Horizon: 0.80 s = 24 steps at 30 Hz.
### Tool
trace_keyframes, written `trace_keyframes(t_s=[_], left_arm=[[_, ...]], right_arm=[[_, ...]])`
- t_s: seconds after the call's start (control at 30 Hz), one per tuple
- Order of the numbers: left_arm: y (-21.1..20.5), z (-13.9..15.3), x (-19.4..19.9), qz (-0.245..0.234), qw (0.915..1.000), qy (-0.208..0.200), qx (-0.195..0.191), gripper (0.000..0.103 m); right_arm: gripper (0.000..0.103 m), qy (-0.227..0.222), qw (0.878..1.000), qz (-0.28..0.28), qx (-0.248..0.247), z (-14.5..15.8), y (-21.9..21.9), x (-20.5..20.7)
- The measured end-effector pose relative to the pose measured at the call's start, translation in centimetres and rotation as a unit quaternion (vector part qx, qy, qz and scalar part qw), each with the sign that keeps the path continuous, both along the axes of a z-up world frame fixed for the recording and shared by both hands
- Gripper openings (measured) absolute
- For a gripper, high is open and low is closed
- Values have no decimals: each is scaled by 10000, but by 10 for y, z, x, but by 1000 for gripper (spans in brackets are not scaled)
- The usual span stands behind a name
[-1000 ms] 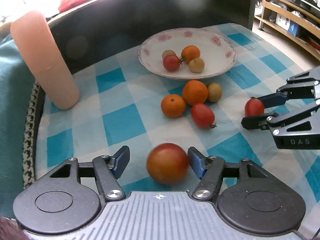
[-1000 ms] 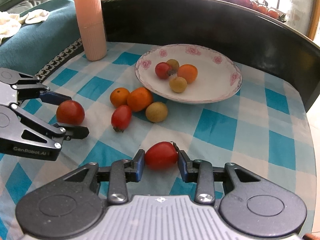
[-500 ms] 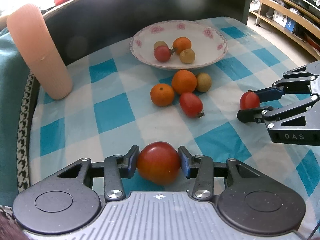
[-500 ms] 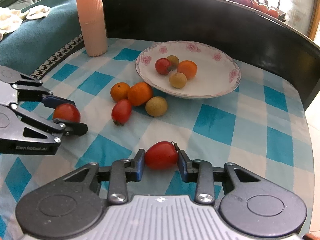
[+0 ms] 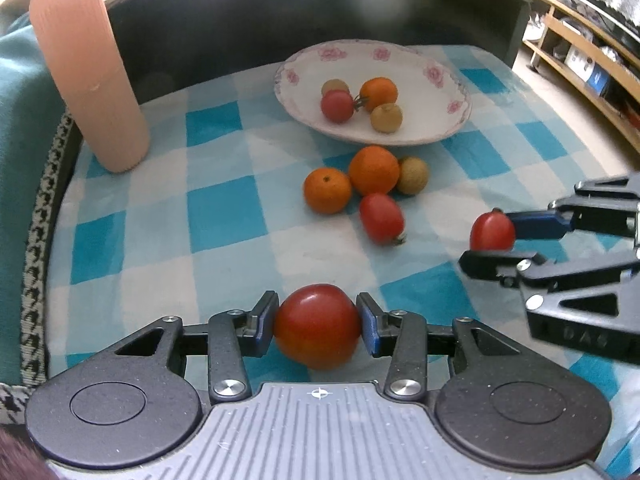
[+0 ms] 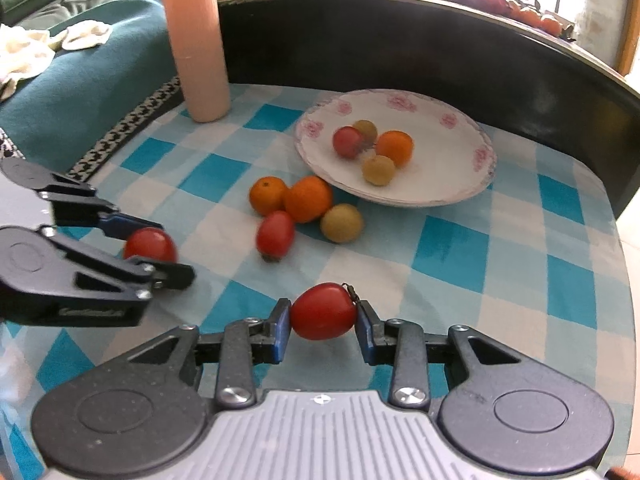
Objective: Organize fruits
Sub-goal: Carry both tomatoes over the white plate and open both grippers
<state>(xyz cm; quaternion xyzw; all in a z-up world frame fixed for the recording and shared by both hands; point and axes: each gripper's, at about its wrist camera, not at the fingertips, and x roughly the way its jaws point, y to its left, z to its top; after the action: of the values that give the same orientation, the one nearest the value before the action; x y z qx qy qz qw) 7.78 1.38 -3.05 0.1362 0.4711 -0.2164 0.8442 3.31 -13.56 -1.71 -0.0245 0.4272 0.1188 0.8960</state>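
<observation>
My left gripper [image 5: 317, 322] is shut on a large red tomato [image 5: 316, 326], held above the checked cloth; it also shows in the right wrist view [image 6: 149, 245]. My right gripper [image 6: 322, 322] is shut on a small red tomato [image 6: 323, 311], also seen in the left wrist view [image 5: 492, 232]. A white floral plate [image 5: 432, 80] at the back holds a red tomato [image 5: 337, 106], an orange [image 5: 379, 94] and two yellowish fruits. In front of the plate lie two oranges [image 5: 373, 170], a yellowish fruit [image 5: 414, 175] and an oblong red tomato [image 5: 381, 218].
A tall pink ribbed cylinder [image 5: 90, 76] stands at the back left on the blue checked cloth [image 5: 224, 216]. A dark curved rail [image 5: 240, 12] bounds the back. A teal fabric [image 6: 80, 92] lies to the left; wooden shelves [image 5: 580, 60] stand at the right.
My left gripper closed on the large tomato and lifted it. Both grippers have moved closer to the plate with their tomatoes.
</observation>
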Motion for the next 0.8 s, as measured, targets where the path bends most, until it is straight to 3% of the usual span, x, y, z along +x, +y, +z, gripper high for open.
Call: trace_keyframes(t_s=[0.27, 0.53, 0.8], left_arm=[[-19, 30, -3, 77, 9991, -376, -160, 51], [-35, 59, 20, 159, 9962, -689, -517, 51], [-52, 60, 46, 197, 9957, -718, -547, 51]], right_arm=[[49, -143, 9997, -183, 57, 15, -6, 2], [49, -430, 9983, -402, -22, 35, -10, 11], [49, -481, 9968, -633, 14, 38, -21, 30]])
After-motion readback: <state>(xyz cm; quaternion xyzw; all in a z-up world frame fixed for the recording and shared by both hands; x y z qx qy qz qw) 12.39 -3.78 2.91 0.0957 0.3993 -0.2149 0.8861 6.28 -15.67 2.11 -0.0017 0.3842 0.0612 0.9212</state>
